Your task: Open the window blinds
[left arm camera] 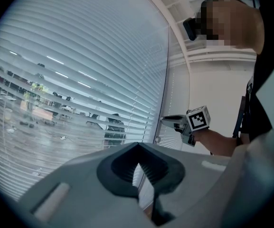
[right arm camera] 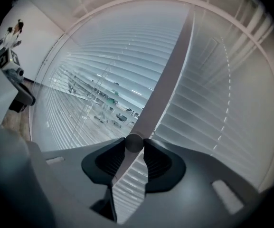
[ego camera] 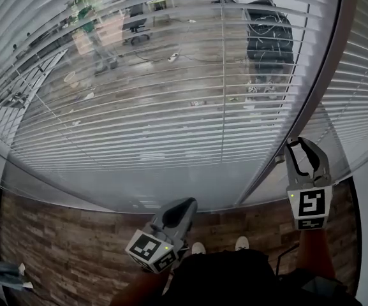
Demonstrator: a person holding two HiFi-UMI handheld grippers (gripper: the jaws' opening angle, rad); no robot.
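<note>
The right claw (right arm camera: 134, 144) is clamped on the round grey wand (right arm camera: 135, 143) of the blinds (right arm camera: 103, 70). Its dark ribbed pads press the smooth cylinder from both sides. The left claw (left arm camera: 137, 149) has its tips together with nothing between them, and it is held low and well apart from the slats.

The blinds are thin, pale, glossy horizontal slats that hang right in front of both claws. A broad flat grey post (right arm camera: 167, 80) runs up just behind the wand and splits them into two panels. The left panel is see-through, and a room (ego camera: 145, 18) with chairs and desks shows between its slats. The right panel looks opaque.

The head view adds a wood-plank floor (ego camera: 62, 247), pale shoes (ego camera: 198, 248) and the right claw's marker cube (ego camera: 311, 208). Only the right gripper view shows the pads on the wand. The left gripper view shows the right claw from the side, reaching level to the post.
</note>
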